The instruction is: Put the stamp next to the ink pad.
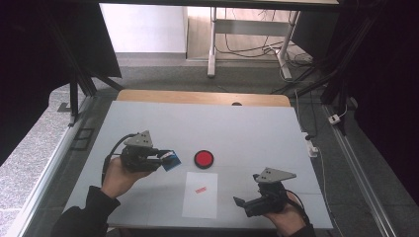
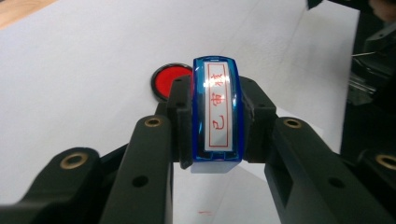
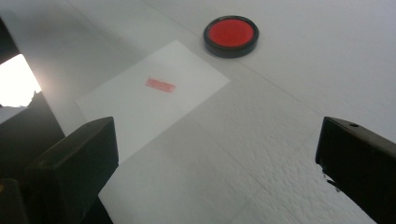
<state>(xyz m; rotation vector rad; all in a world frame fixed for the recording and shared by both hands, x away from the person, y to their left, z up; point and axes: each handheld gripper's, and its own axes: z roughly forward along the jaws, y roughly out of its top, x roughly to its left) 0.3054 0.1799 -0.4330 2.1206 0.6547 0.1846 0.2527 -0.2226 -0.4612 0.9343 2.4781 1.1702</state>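
Between the left gripper's (image 2: 217, 126) jaws sits the blue stamp (image 2: 217, 112), clamped by its sides, label face toward the gripper's camera, red characters readable. From the high view it's held off the table (image 1: 257, 128), just left of the red ink pad (image 1: 203, 159). Paper sheet (image 1: 200, 195) lies nearer the person, already carrying one red imprint (image 1: 200, 189).

Right gripper (image 1: 249, 203) is spread wide with nothing in it, low over the table right of the sheet, not touching it.

Risks as I read it:
- Stamp is smooth glossy plastic, and the pads look to hold only its lower half. Press hard on pad or paper and it could pivot or slide in the jaws, giving a skewed print.
- Nothing pins the sheet. A stamp lifting off could drag the paper along and smear.
- Inking face isn't visible from here, can't tell if it's loaded. A dry press would give a faint mark.
- A second press near the existing imprint may overlap it.
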